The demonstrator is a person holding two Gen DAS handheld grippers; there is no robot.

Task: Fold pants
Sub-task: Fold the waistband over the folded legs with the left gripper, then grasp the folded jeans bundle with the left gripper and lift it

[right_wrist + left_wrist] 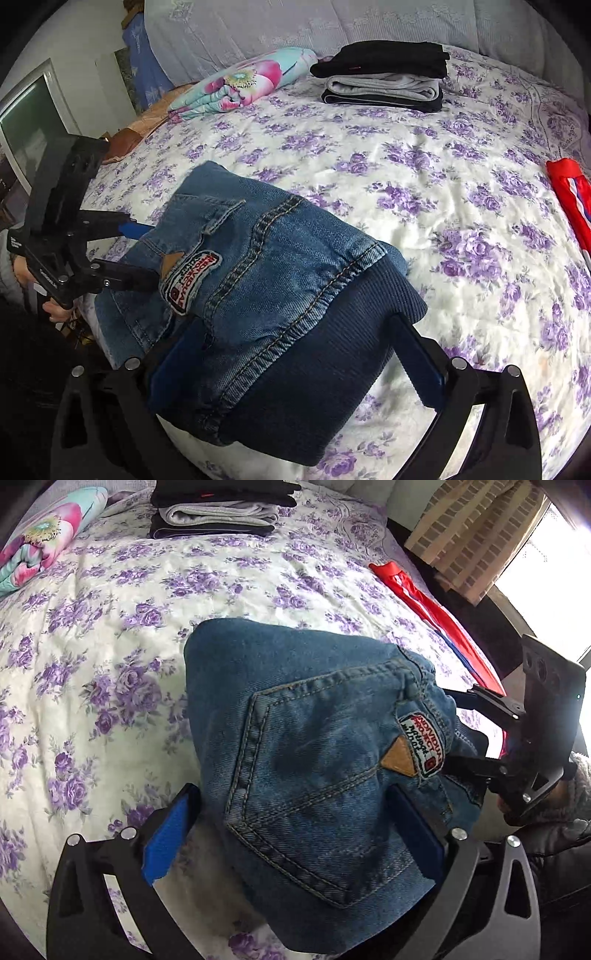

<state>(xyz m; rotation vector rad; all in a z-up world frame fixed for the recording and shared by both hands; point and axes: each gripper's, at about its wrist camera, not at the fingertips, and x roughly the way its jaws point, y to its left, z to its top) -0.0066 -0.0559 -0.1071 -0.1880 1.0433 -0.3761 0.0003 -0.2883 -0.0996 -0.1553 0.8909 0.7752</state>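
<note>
Most of both views is taken up by the bed (110, 590), covered with a white sheet printed with purple flowers. The jeans (314, 738) are found near its front edge, already folded up into a chunky bundle, with a back pocket facing up and a dark ribbed cuff seen at one end from the right wrist view.

Further back, a stack (384, 77) of folded clothes (black, grey, black) is parked on the bed, and a rolled-up blanket (236, 85) with pink flowers is laid just to one side of it. A red cloth (569, 199) is draped at the bed's side edge, well apart from the jeans.

The left claw (291, 812) is spread wide apart around the pocket end of the bundle; its blue pad (166, 842) on one side is seen just beside the denim and not pressed in, so nothing is gripped there.

The right claw (280, 336) is also set wide, with the cuff end between its fingers, but whether the denim is actually being squeezed can't be told, since one pad is hidden under the fabric.

A stitched patch (424, 746) with red lettering is spotted by the pocket, next to a small tan triangle.
</note>
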